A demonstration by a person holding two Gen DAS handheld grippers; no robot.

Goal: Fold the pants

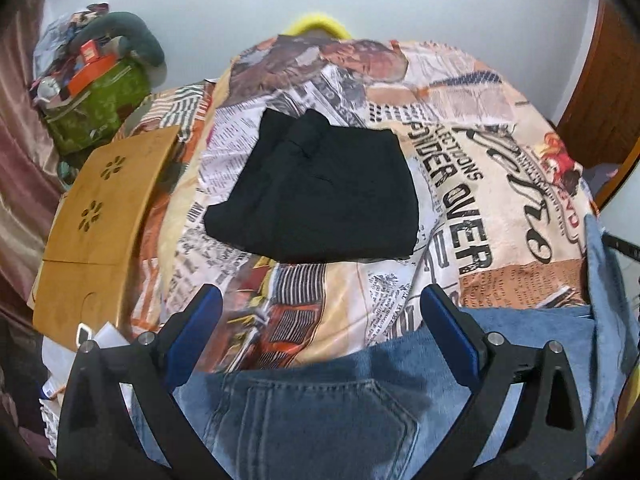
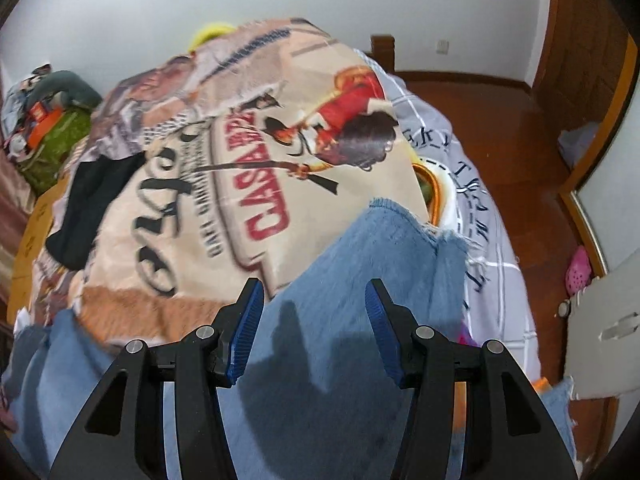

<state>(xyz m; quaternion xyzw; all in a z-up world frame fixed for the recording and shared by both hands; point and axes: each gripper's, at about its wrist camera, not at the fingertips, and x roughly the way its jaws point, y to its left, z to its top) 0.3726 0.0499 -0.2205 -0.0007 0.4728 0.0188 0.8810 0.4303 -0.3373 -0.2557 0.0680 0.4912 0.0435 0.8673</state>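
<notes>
Jeans point(image 1: 312, 412) are lying unfolded beneath the left claw point(image 1: 320, 312) and right claw point(image 2: 314, 312), both gaping wide, gripping nothing; beyond the jeans, black pants point(image 1: 320, 192) are sitting folded.

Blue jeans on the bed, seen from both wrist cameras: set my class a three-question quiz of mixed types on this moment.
1. True or false: the left gripper has its fingers closed on the blue jeans.
2. Multiple choice: the folded black garment lies on A) the wooden tray, B) the printed bedspread, C) the floor.
3. Fill in: the right gripper hovers over the jeans leg whose frayed ___ points away from the camera.

Key: 1 false, both grippers are open and hold nothing; 2 B; 3 hem.
</notes>
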